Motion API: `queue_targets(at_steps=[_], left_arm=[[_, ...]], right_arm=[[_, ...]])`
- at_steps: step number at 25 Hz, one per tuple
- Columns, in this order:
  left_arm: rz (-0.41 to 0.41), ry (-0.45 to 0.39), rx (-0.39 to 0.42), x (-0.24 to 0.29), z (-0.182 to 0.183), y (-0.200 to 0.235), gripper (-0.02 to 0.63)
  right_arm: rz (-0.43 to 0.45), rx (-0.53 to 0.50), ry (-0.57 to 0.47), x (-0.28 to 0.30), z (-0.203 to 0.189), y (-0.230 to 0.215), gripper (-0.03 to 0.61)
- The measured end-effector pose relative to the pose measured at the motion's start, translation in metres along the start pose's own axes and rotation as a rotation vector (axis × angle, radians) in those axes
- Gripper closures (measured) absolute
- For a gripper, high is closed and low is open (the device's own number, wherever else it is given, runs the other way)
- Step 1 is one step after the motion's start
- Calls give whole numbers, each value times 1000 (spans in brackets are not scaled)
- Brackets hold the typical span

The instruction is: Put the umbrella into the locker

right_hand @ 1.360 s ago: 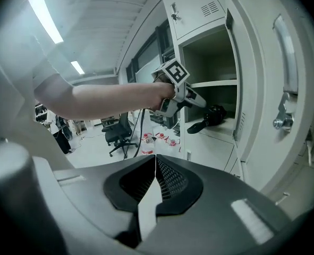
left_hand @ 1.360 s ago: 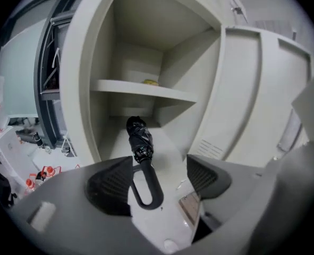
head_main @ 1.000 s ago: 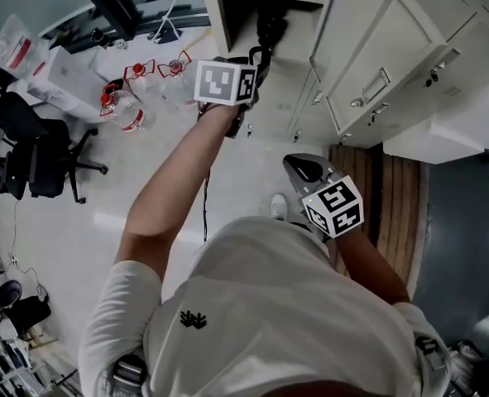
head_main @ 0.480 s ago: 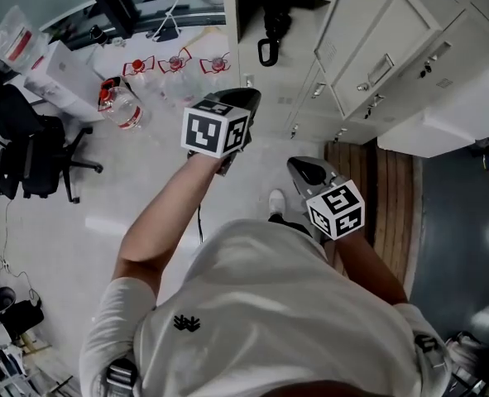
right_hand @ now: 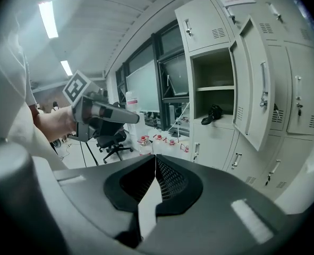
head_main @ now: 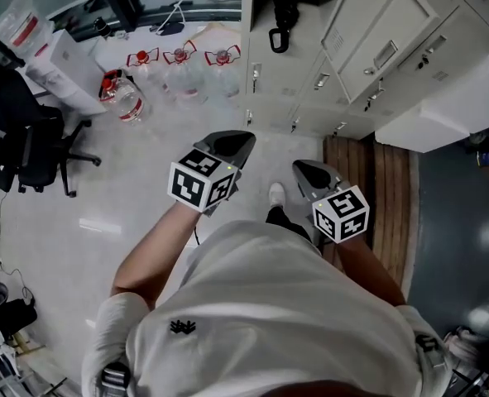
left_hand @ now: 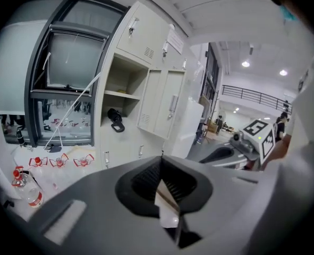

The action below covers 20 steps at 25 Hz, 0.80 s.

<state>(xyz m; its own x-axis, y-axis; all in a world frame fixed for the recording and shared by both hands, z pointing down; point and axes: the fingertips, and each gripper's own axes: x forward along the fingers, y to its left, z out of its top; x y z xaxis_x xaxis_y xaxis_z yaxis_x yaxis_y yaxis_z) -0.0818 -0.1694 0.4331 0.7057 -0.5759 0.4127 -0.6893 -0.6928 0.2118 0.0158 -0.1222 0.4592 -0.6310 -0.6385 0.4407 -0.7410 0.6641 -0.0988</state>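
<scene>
Black folded umbrella [head_main: 282,21], loop handle outward, inside open locker [head_main: 249,31]

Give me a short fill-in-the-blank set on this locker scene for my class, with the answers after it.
The umbrella lies inside the locker, whose door stands ____.
The left claw holds ____.
The right claw has its jaws ____.
The red-capped bottles stand on the ____.
Answers: open; nothing; shut; floor.
</scene>
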Motion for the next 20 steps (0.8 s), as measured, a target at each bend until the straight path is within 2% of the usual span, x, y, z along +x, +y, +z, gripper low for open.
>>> queue_targets(at_steps=[3,12,20], left_arm=[[-32,-2,5,-28,-24,-16,557],[-36,28,-34,-89,-94,-31,557],[-5,20,-57,-116,-116,-27,557]], right_arm=[[-3,-1,2,-7,-5,17,574],[-10,-14,1,-21,-21,52,577],[-7,-34,2,-23,-22,67,577]])
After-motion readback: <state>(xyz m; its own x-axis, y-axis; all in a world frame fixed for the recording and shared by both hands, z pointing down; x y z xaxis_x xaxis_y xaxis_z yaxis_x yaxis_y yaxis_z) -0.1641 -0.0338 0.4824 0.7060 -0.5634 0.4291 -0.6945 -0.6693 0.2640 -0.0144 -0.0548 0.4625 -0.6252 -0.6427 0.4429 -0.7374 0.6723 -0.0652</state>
